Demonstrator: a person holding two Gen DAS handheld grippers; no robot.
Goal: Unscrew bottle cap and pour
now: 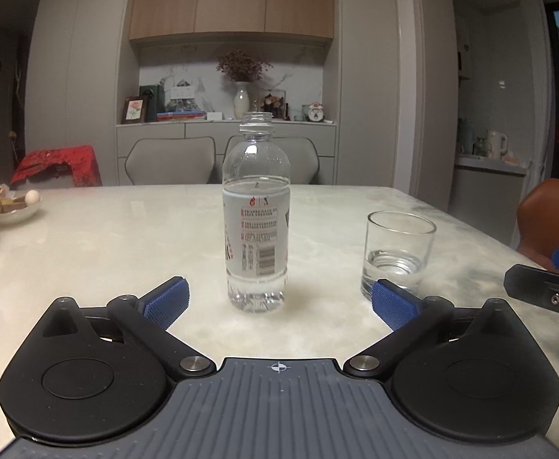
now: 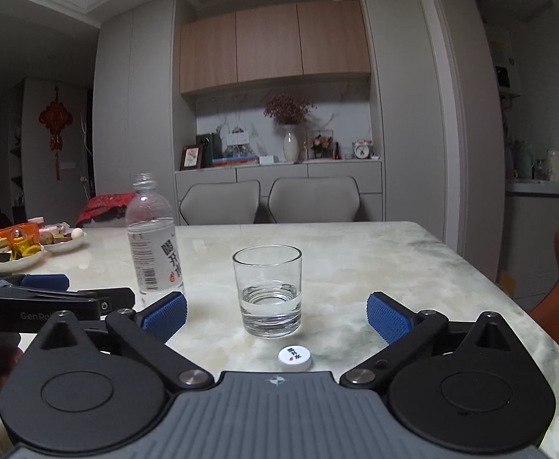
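A clear plastic water bottle [image 1: 256, 222] stands upright on the marble table, uncapped and about two thirds full; it also shows in the right wrist view [image 2: 153, 244]. A clear glass [image 2: 267, 292] holds a little water; it also shows in the left wrist view [image 1: 396, 254]. The white cap [image 2: 294, 357] lies on the table just in front of the glass. My left gripper [image 1: 279, 300] is open and empty, a little short of the bottle. My right gripper [image 2: 277, 315] is open and empty, with the glass and cap between its blue pads.
Plates of snacks [image 2: 23, 252] sit at the table's left edge. Two grey chairs [image 2: 271, 199] stand behind the table, an orange chair [image 1: 551, 222] at its right. The left gripper's body [image 2: 42, 302] lies left of my right gripper.
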